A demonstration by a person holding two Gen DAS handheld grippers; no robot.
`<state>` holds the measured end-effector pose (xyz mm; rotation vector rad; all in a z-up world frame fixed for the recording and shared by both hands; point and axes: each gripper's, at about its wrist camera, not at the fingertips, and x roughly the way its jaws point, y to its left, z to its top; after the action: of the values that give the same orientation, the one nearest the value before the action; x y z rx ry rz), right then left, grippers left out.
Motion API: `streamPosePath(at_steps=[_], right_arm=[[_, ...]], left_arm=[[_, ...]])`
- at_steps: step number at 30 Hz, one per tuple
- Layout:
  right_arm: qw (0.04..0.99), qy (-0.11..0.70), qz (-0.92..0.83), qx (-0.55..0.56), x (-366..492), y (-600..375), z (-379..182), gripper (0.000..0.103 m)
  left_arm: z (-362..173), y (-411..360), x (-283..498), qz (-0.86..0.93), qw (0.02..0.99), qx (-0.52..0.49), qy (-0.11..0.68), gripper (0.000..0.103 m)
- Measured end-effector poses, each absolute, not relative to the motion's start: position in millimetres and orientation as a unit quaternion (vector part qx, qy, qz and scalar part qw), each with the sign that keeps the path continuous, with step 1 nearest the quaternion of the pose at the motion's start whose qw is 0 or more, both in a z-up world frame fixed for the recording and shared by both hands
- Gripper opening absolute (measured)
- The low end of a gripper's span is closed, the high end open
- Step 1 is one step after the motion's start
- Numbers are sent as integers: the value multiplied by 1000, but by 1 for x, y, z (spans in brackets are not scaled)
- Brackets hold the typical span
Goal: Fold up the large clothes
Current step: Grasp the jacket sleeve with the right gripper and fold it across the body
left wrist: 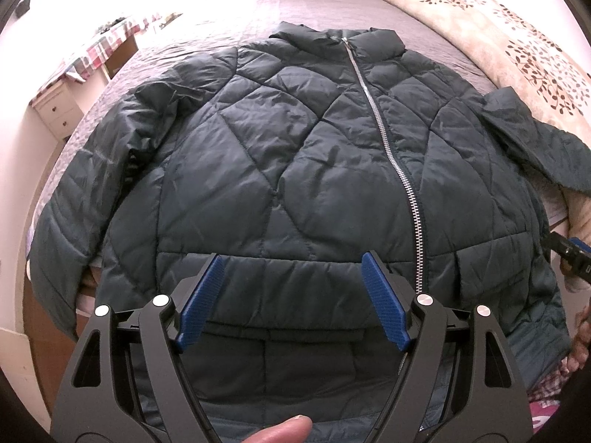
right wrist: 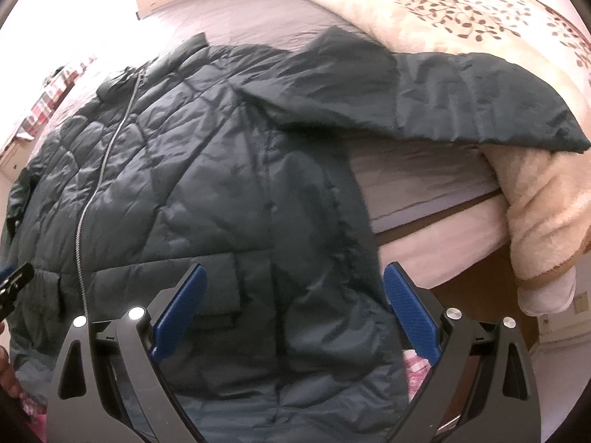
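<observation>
Your left gripper (left wrist: 291, 262) is spread wide, holding nothing. Your right gripper (right wrist: 293, 273) is likewise agape, both pointing forward and slightly down.

Jacket (left wrist: 280, 155) hem cut off at bottom of left view, behind left tongs (left wrist: 291, 299). Right tongs (left wrist: 570, 258) clipped by right edge there, opening not readable. Sleeve (right wrist: 461, 99) end covering part of blanket (right wrist: 461, 11) at upper right of right view. Dresser (left wrist: 55, 110) at left edge blurred, overexposed.
</observation>
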<state>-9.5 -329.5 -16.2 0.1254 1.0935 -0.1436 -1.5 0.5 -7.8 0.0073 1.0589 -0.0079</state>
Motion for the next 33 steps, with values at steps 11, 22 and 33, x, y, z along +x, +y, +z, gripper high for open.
streamPosePath(at_steps=[11, 22, 33], right_arm=[[864, 482, -124, 77, -13, -378, 2, 93], [871, 394, -211, 205, -8, -503, 39, 83], [822, 333, -240, 394, -16, -595, 25, 62]], left_arm=[[-6, 7, 1, 4, 861, 0, 508, 79], [-1, 17, 4, 20, 860, -9, 509, 79], [-4, 14, 9, 21, 856, -1, 516, 79]])
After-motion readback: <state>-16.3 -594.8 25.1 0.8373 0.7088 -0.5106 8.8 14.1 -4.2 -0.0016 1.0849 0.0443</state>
